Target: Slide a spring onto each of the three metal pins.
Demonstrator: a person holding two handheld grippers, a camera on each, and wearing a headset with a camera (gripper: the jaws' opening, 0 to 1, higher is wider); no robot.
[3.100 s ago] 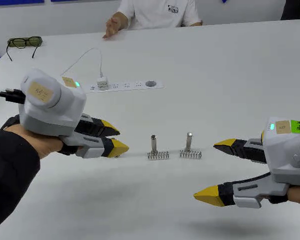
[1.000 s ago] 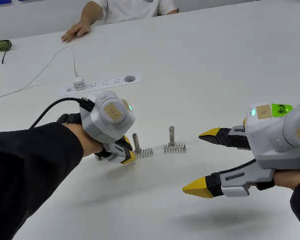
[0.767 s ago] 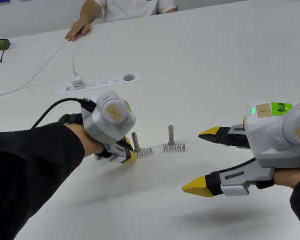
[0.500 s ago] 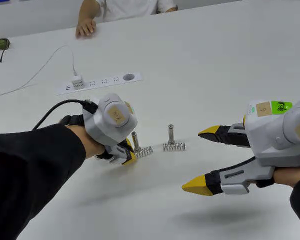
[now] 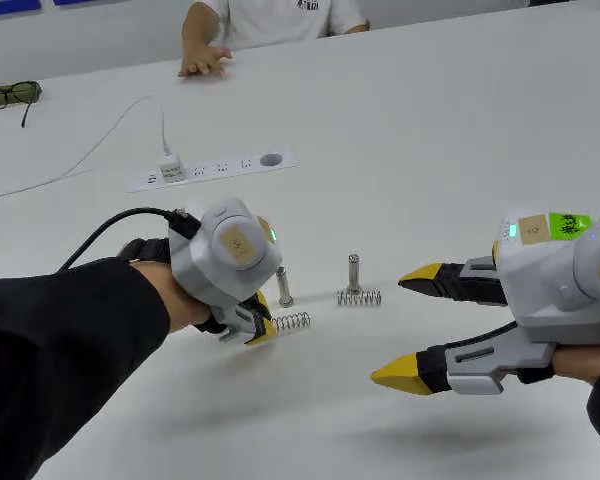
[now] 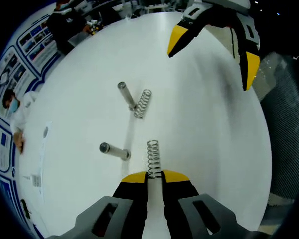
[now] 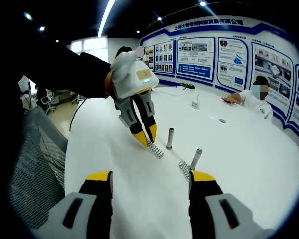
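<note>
The left gripper (image 6: 153,175) has its jaws closed on one end of the held spring (image 6: 153,157). The rest of the coil projects free past the tips, roughly level and low over the table (image 5: 460,150). The right gripper (image 5: 388,330) waits to the right of the work with its jaws wide apart and holding nothing.

We judge three hazards:
- The grip takes only the end coils, so the held spring may pivot or shoot out under a harder squeeze.
- The coil lies level while the near pin (image 5: 283,287), just beside it, stands upright. We must turn the coil upright, or its free end may catch on the pin top and buckle.
- The pins appear to stand loose, so a jaw brushing one may tip it.

The far pin (image 5: 353,273) stands upright with the second spring (image 5: 359,297) lying at its foot. We count two pins and two springs.

The table is white, smooth and probably slippery, so a dropped spring could roll. Farther off lie a power strip (image 5: 220,167) with its cable and a pair of glasses (image 5: 10,95). A person's hand (image 5: 208,62) rests at the far edge. Posters (image 7: 209,50) line the room's wall.
</note>
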